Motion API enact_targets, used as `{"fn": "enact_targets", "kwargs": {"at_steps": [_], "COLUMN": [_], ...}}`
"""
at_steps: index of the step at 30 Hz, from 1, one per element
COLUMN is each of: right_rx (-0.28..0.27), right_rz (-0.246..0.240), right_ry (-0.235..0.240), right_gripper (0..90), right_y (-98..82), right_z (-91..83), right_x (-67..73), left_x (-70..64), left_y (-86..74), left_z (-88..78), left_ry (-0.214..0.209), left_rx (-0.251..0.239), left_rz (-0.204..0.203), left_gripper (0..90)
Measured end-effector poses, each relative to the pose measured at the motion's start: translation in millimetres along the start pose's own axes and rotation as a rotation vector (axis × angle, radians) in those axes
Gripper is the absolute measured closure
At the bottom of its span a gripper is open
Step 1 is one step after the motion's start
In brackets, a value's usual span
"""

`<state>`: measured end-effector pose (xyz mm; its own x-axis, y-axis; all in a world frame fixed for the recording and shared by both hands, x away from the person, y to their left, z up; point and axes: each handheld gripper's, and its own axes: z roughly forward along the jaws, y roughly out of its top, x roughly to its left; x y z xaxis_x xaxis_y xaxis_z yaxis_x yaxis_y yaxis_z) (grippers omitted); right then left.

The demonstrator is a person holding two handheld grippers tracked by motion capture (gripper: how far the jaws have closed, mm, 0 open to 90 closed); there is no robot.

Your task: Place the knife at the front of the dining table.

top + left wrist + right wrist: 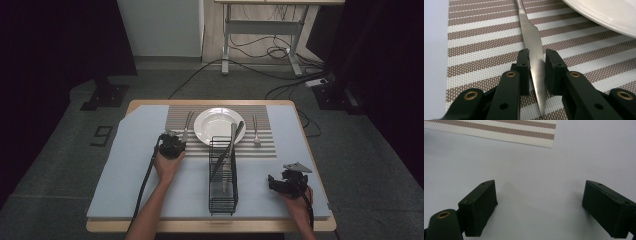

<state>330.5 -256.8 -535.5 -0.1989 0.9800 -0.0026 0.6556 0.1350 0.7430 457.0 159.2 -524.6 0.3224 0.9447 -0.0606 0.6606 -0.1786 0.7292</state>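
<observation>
A light wooden table (215, 226) is standing on a grey floor. A big pale blue sheet (135, 165) is covering most of its top. A brown and white striped woven mat (260, 145) is lying at the far side. A tall black wire rack (223, 172) is standing on the blue sheet, near the middle.

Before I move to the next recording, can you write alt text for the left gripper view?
The left tongs straddle the blade of a table knife lying on a brown-and-white striped placemat, jaws close on either side of it. The rim of a white plate curves across the upper right, and pale blue table covering runs down the left edge.
</observation>
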Motion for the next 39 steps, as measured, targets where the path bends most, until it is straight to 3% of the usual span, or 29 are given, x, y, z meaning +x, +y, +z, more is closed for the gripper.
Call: {"fn": "enact_targets", "kwargs": {"at_steps": [4,9,16,27,32,35,39], "right_rx": [0.000,0.000,0.000,0.000,0.000,0.000,0.001], "right_rz": [-0.001,0.000,-0.001,0.000,-0.001,0.001,0.002], "right_ry": [0.000,0.000,0.000,0.000,0.000,0.001,0.001], "right_gripper": [12.0,12.0,12.0,12.0,12.0,12.0,12.0], "right_y": [-0.1,0.0,-0.1,0.0,-0.1,0.0,0.0], "right_z": [0.0,0.0,0.0,0.0,0.0,0.0,0.0], "right_x": [0.0,0.0,0.0,0.0,0.0,0.0,0.1], "left_x": [-1.1,-4.9,-4.5,-5.2,-1.5,1.9,6.9], "left_y": [-0.7,-1.9,-2.9,-2.0,-1.9,-2.9,-6.7], "left_z": [-0.8,-1.7,-2.7,-7.2,-19.1,-30.2,-44.5], "left_ry": [-0.016,-0.050,-0.085,-0.100,-0.120,-0.129,-0.175], "left_rx": [0.001,0.001,-0.004,-0.017,-0.043,-0.056,-0.075], "left_rz": [0.004,0.011,-0.001,-0.004,-0.008,0.014,0.021], "left_gripper": [73.7,63.2,55.7,53.0,48.0,44.4,40.3]}}
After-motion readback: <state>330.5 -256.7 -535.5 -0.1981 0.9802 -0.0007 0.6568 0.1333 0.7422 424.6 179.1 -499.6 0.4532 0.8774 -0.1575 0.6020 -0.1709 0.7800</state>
